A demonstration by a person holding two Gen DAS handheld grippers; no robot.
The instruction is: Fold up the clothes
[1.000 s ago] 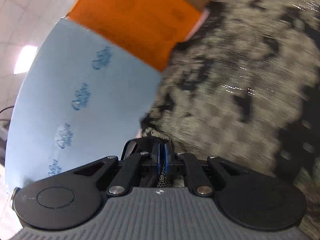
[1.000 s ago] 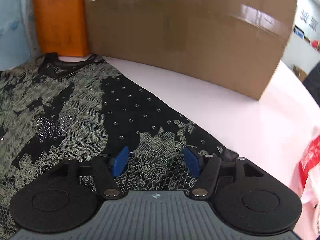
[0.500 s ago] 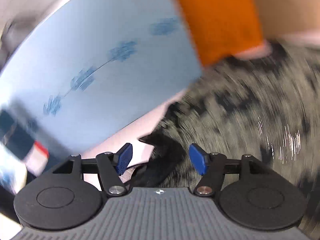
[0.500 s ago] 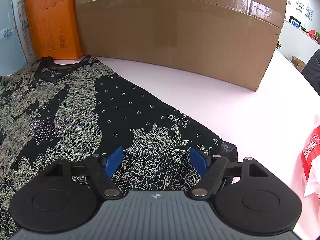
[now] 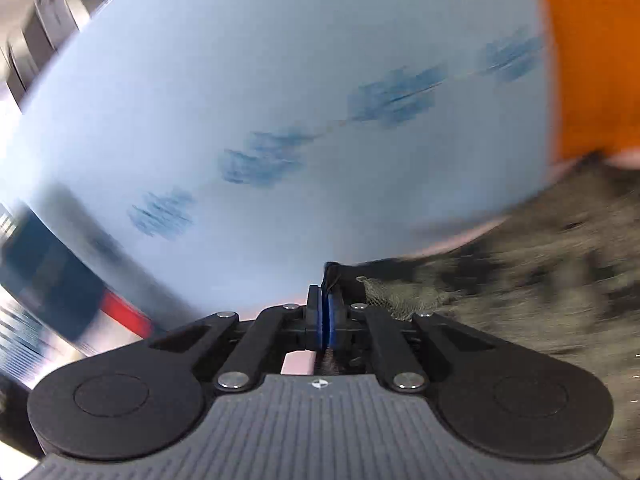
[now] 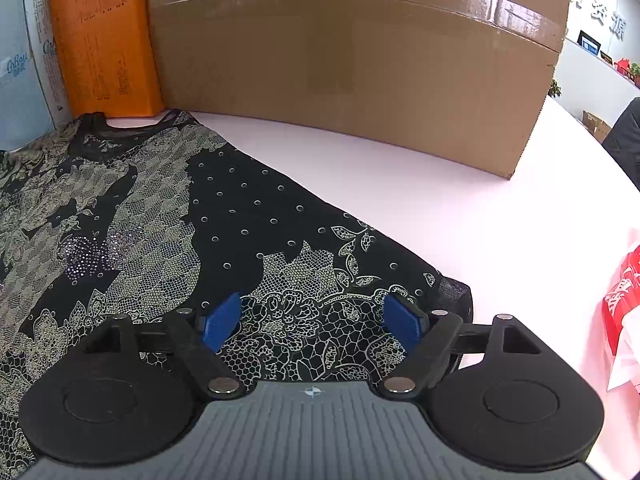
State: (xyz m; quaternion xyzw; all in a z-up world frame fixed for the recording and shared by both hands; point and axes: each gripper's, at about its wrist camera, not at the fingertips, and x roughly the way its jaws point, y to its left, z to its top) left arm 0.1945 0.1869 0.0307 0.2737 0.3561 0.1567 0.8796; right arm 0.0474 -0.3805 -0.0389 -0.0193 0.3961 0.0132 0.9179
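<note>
With my left gripper (image 5: 323, 312) clenching the blouse (image 6: 168, 216) edge and right gripper (image 6: 312, 322) jaws opening over its near hem, I should lift evenly.

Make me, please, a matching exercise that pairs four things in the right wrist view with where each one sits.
Things:
1. orange box
2. cardboard box
3. patterned top
4. red and white bag

Places:
A. at the view's right edge
B. spread flat on the table
C. standing next to the light blue box
D. widest thing at the back, taped

Pairs: 1-C, 2-D, 3-B, 4-A
</note>
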